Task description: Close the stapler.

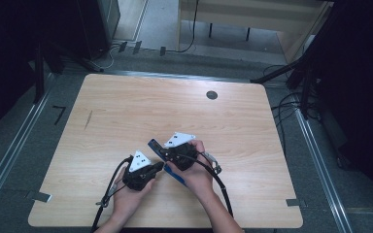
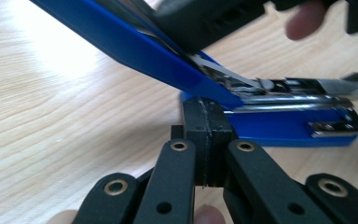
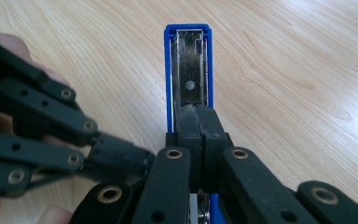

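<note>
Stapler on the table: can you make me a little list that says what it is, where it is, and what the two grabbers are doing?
thing: blue stapler, swung open, metal staple channel showing
where: near side of the wooden table
left gripper: jaws shut, tips against the stapler's hinge end; whether it grips anything cannot be told
right gripper: jaws shut, tips resting on the opened top part
hands: one on each gripper, close together
</note>
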Available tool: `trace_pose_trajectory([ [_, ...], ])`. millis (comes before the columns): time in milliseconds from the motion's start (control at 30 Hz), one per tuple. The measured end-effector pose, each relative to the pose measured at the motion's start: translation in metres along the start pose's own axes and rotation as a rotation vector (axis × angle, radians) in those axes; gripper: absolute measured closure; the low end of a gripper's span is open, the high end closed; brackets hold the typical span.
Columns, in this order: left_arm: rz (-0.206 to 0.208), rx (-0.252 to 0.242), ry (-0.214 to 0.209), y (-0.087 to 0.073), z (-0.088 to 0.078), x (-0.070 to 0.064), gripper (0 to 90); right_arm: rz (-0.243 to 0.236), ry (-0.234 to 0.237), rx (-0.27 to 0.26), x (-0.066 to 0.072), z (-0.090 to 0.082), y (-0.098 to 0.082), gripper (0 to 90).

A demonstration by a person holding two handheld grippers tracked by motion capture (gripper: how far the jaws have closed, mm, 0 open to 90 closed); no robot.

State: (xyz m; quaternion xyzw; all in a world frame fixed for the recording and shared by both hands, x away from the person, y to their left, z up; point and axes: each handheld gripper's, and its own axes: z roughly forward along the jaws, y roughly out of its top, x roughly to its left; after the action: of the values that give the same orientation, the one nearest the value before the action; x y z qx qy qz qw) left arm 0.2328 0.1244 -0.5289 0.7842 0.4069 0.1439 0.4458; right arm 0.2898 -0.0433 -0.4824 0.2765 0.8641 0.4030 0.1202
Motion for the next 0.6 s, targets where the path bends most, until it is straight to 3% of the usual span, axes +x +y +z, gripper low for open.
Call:
trace_pose_trajectory([
  [267, 0.056, -0.015, -0.052, -0.002, 0.002, -0.013, 90.0, -0.006, -0.005, -0.015, 0.0, -0.009, 0.001, 90.0],
  [433, 0.09, -0.006, -0.054, -0.003, 0.005, -0.02, 90.0, -0.01, -0.008, -0.021, 0.001, -0.012, 0.001, 90.0],
  [600, 0.098, 0.003, -0.057, -0.002, 0.008, -0.022, 90.0, -0.009, -0.01, -0.027, 0.002, -0.016, 0.001, 90.0],
])
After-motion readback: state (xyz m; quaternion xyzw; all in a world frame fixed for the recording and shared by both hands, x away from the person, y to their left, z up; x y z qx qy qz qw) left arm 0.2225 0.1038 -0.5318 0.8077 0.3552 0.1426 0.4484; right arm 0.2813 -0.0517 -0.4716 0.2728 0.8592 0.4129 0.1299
